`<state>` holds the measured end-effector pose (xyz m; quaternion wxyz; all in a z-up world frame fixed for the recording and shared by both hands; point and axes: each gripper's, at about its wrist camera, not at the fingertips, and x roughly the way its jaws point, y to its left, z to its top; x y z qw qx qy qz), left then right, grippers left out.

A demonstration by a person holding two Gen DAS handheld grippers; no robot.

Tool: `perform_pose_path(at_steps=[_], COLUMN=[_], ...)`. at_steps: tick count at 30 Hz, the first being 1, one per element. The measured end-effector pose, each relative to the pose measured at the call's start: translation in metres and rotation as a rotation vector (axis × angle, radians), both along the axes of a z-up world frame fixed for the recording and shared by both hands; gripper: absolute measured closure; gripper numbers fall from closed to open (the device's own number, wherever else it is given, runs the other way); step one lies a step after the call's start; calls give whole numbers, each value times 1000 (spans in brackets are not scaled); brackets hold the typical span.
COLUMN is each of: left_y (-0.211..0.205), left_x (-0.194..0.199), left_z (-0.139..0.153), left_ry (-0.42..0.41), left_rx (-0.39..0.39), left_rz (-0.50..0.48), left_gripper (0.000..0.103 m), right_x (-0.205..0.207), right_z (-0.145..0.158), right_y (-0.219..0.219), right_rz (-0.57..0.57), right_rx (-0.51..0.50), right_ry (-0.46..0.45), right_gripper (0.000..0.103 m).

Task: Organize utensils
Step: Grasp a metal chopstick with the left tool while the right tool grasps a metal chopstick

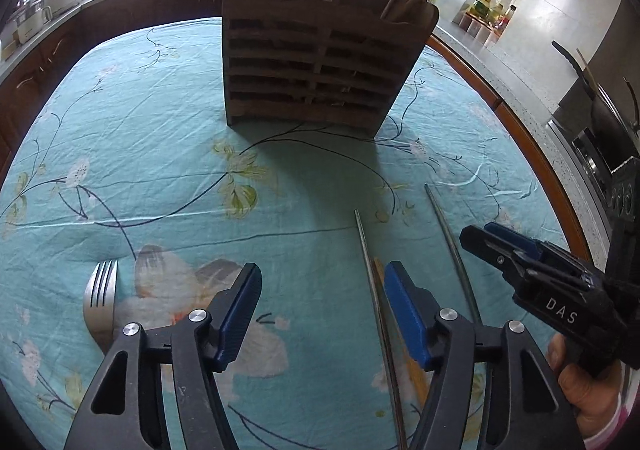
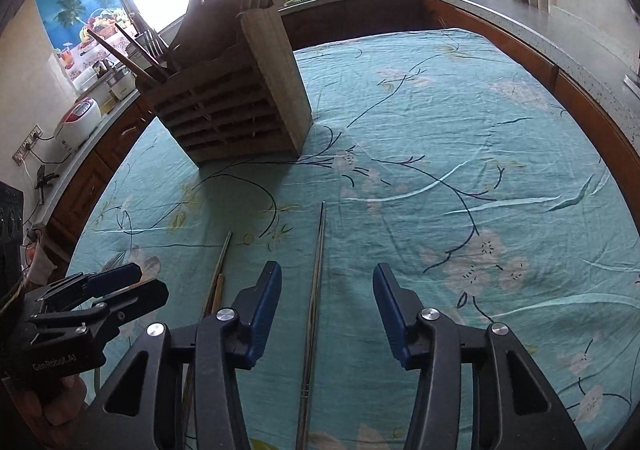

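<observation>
Both tongs are half open and empty: right gripper straddles a steel chopstick at lower centre; left gripper has none between. Lower squarely, pinch mid-shaft, then carry to holder, upper left.

A slatted utensil holder stands on the cloth-covered table, toward its far side, with sticks and a ladle upright in its compartments. Nearer, two metal chopsticks lie apart on the cloth: one runs between the right gripper's fingers, the other beside what may be a wooden stick, just inside the left gripper's right finger. A fork lies left of that gripper. Counters ring the table.
</observation>
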<state>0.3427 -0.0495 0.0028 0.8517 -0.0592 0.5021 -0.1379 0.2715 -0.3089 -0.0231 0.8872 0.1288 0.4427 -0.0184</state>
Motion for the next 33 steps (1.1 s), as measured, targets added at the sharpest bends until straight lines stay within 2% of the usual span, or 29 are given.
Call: perform_pose_path(at_steps=[5,7,11,14,16,18,20,23,25,27,30,33], left_y=[-14,-21,-34,-38,-36,-32,-35,-47,-54,-58,-59,-52], left_x=[26,33,33,30,29,29,31,35,36,36,34,28], left_z=[-14,-22,-28,-30,-31,-31,-33,-32,-33,-34,-35,-32], left_ry=[31,48,7,-8,5,19,27,15,-2,-13,-34,-34], left_rx=[0,2,89,133,132,122,129,187,228,226,231,208], left_rz=[-33,-53,-100,-133,-145,-149,-147,-158,-169,-176,-172,-165], left_gripper=[50,57,60,66,70,70,70,75,84,91,94,99], right_x=[11,16,28,36,36,33,32,36,38,40,40,40], right_z=[-4,-5,-9,-13,-13,-13,-12,-12,-13,-14,-15,-13], right_y=[0,-1,0,5,7,2,-2,-1,2,6,11,11], right_rz=[16,23,50,79,102,111,110,106,109,116,128,126], right_rx=[-14,-20,-42,-92,-135,-132,-114,-117,-135,-155,-191,-166], right_ry=[11,15,32,42,57,67,74,77,73,66,52,56], right_gripper=[60,62,66,74,83,87,88,89,88,88,88,95])
